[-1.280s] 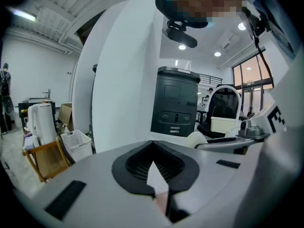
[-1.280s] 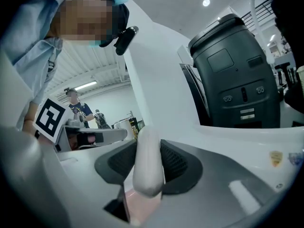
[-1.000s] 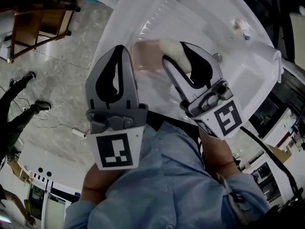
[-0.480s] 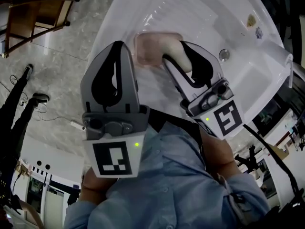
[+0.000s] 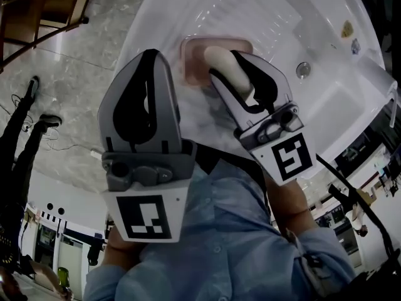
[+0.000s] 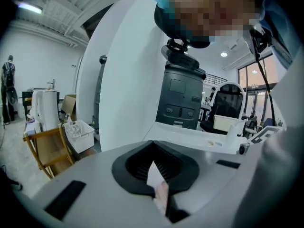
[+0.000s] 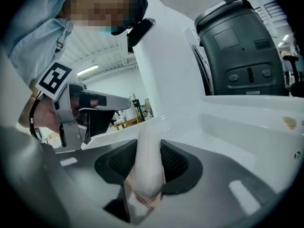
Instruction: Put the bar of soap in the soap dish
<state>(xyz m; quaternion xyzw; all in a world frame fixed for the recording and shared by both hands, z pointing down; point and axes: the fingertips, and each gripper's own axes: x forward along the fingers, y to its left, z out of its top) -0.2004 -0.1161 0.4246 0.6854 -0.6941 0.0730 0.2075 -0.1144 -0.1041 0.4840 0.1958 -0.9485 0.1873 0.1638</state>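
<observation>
Right fingers [image 7: 179,163] clamp soap bar [image 7: 149,161] between them.

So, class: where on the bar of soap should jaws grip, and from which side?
Pinch the bar of soap across its two broad faces, coming from its end, as the right gripper does; the bar is thin and round-edged, so those faces seat flat.

- white surface [image 5: 250,11], glossy, faint ridges
- pink soap dish [image 5: 195,64] sitting on it
- round metal fitting [image 5: 303,69], maybe a drain
- two small bits [image 5: 346,26] far corner, unclear
</observation>
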